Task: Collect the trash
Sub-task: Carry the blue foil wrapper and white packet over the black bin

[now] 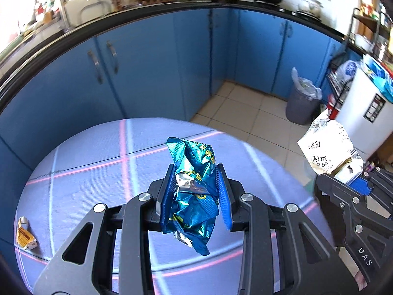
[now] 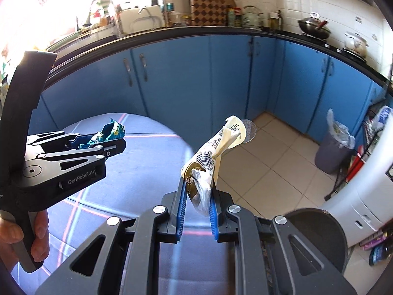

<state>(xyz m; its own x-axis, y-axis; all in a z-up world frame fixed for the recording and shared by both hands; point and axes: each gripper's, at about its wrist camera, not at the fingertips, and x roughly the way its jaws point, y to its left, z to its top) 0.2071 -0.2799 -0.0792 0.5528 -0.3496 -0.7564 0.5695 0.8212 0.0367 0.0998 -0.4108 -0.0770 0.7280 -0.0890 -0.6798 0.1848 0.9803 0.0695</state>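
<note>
Legibly, "GenRobot.AI" marks the left gripper [image 2: 98, 142] clamping a blue wrapper [image 2: 110, 132].

Blue cabinets [image 1: 152, 56] ran under a dark, cluttered counter [image 2: 221, 30]. Pale tiled floor [image 1: 235, 108]. Round table [image 1: 86, 172] wore a lilac checked cloth. Strong daylight at left.

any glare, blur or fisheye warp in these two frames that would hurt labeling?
Left wrist: counter edge bows strongly; window area top left blown out; blue wrapper in the left tool sharp; trash bin slightly soft. Right wrist: heavy glare top left washes out the sink side; cream wrapper in the right tool sharp; a pale flare disc sits by its tip.
</note>
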